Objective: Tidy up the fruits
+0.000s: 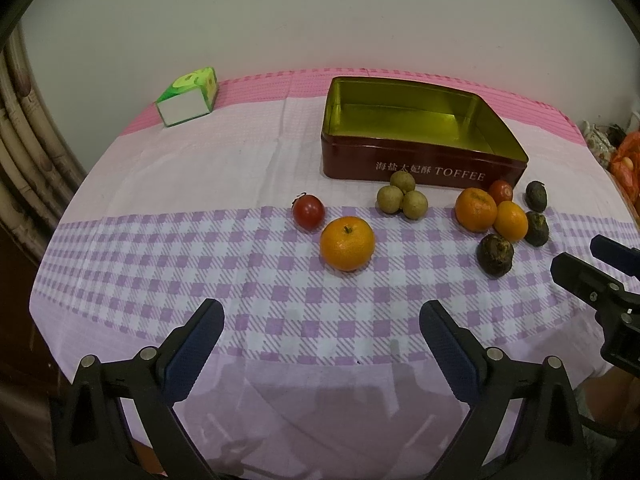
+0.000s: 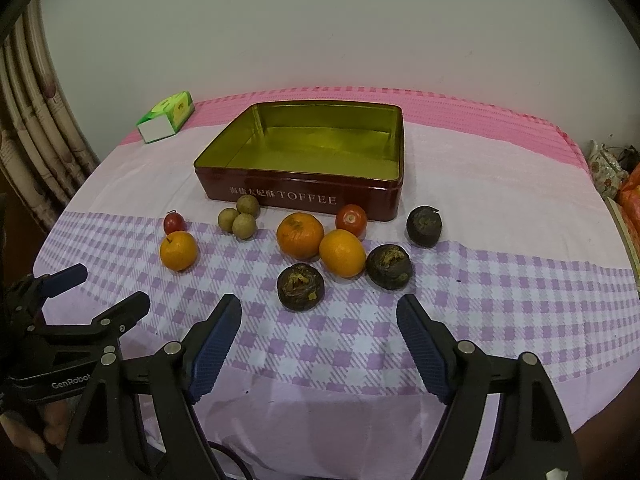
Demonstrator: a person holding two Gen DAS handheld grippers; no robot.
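Both tools (image 1: pixel 322 332) (image 2: pixel 319 326) spread, empty; toffee tin (image 2: pixel 304 194) long side toward fruit (image 2: pixel 342 253).

The teapot (image 2: pixel 608 172) and orange bag (image 2: pixel 632 200) are cut off.

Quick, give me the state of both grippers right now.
Left gripper: open, fingers wide apart, holding nothing.
Right gripper: open, fingers wide apart, holding nothing.

A green tissue box (image 1: pixel 189 96) sat at ten o'clock on the checked tablecloth (image 1: pixel 200 248); curtains (image 2: pixel 36 136) hung at nine.
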